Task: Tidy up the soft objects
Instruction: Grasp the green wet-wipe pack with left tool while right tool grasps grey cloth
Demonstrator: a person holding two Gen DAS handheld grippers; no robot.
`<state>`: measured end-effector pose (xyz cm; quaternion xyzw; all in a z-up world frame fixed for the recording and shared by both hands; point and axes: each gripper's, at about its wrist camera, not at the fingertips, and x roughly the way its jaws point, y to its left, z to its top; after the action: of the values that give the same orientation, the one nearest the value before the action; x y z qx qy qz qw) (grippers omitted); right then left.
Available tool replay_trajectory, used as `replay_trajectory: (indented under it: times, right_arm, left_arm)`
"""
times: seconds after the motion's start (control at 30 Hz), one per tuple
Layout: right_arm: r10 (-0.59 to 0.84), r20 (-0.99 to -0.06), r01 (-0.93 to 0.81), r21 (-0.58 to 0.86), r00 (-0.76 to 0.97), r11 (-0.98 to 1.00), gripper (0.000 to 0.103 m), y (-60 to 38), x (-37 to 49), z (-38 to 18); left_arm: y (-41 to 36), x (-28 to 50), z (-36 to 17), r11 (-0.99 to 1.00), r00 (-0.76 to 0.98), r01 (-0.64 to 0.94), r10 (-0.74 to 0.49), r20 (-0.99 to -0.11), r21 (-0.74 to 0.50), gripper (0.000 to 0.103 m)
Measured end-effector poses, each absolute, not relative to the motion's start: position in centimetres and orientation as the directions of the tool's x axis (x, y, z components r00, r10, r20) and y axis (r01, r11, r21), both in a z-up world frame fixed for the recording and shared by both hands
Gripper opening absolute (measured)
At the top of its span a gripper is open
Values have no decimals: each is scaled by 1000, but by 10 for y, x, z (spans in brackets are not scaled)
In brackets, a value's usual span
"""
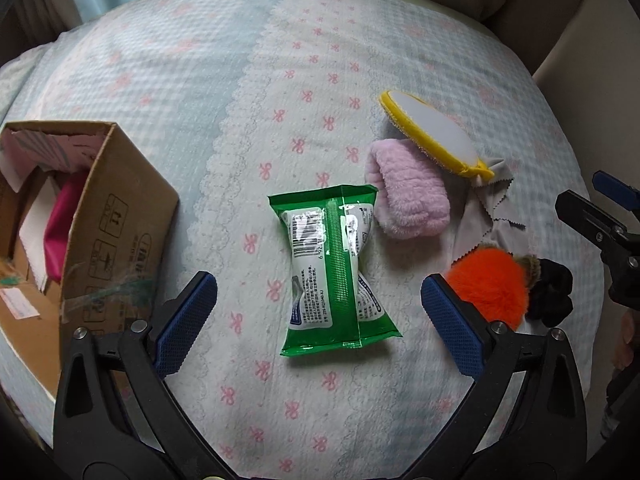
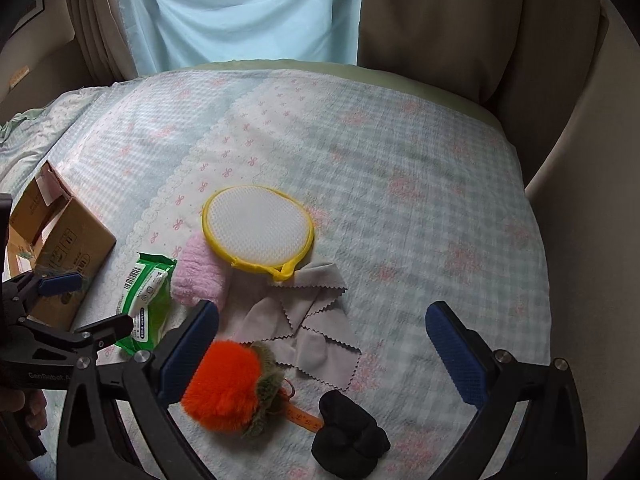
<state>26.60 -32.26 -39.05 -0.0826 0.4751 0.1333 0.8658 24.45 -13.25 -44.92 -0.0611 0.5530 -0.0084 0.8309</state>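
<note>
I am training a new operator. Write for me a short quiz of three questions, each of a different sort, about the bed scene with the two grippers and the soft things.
1. True or false: the left gripper is open, with the green wipes pack lying between its fingers, not yet gripped.
2. What rests partly on the pink fluffy piece?
A. the black sock
B. the yellow-rimmed mesh pad
C. the cardboard box
3. Fill in: the cardboard box stands to the ___ of the green wipes pack in the left wrist view.

Key
1. True.
2. B.
3. Left. The right gripper, also open, hangs above the grey cloths and the orange pompom.
</note>
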Motion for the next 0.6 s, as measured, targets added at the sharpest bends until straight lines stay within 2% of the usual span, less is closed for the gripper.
replay_trajectory:
  times: [0.2, 0.4, 0.6]
  right_arm:
    - [159, -864, -332, -10, 477, 943, 103, -314, 283, -439]
    - [159, -875, -345, -10, 457, 939, 98, -307, 289, -461]
    - [158, -896, -339, 9, 415, 941, 83, -301, 291, -474]
  left_arm:
    - [-130, 256, -477, 987, 382, -88, -94, -919, -137, 101]
    - [-135, 267, -491, 987, 385, -88, -88, -919, -131, 98]
    - [-136, 274, -500, 990, 368, -103, -55, -928, -100, 81]
